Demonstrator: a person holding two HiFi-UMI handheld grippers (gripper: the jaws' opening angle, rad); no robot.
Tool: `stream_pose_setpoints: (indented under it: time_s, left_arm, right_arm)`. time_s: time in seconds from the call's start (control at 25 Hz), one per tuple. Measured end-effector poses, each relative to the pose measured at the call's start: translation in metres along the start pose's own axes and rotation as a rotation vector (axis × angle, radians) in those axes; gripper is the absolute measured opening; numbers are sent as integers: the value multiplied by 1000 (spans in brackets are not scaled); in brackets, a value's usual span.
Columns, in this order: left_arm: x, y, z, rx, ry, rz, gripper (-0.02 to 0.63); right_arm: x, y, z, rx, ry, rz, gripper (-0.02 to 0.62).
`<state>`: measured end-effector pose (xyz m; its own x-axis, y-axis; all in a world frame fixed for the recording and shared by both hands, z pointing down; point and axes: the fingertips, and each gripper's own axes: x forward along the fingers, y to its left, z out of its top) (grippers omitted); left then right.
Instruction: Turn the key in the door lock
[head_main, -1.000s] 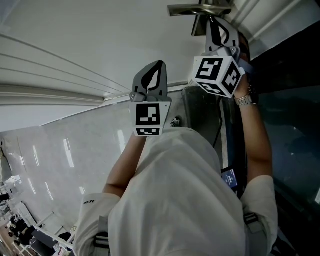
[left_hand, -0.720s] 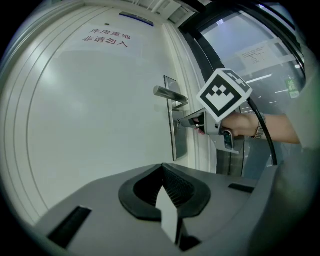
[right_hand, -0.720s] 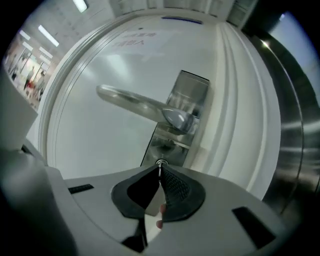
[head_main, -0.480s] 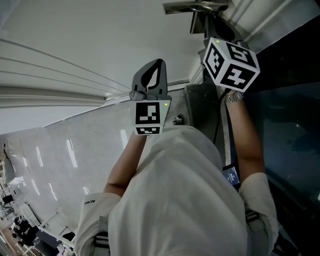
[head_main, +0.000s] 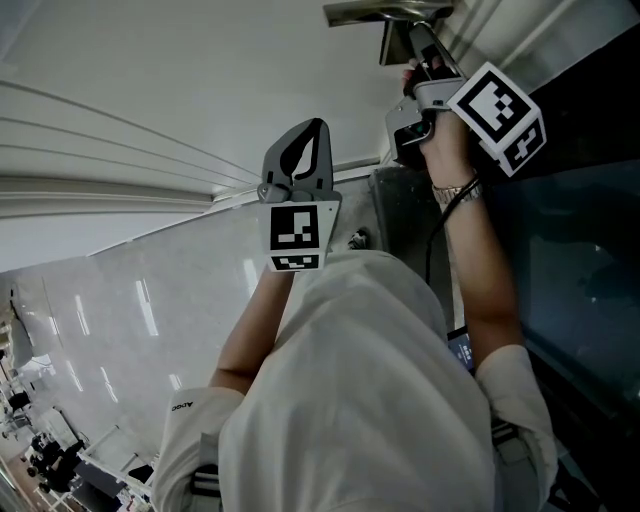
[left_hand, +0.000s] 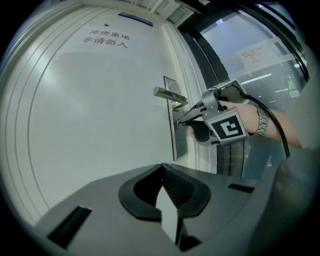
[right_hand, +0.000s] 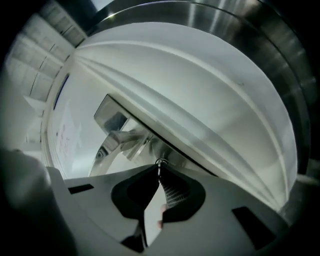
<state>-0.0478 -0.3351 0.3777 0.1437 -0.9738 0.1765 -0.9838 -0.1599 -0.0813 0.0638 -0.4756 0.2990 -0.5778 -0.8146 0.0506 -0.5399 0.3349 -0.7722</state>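
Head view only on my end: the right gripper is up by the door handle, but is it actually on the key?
Observer: Yes. The right gripper view shows the right gripper with jaws shut on the thin metal key.
Operator: Where does the lock sit relative to the handle?
Observer: In the left gripper view, the key enters the lock plate below the handle.
Operator: Is the left gripper holding anything?
Observer: No. Its own view shows the left gripper shut with nothing in it, apart from the door.
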Motion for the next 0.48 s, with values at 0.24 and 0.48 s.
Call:
stream_pose_setpoints:
  time_s: [0.24, 0.48]
  left_arm:
    - [-7, 3, -4, -7, 2, 12, 8]
    - [-13, 5, -10, -15, 4, 17, 8]
  right_arm:
    - [-4, -1, -2, 221, -37, 20, 15]
    - [-6, -1, -8, 365, -39, 32, 23]
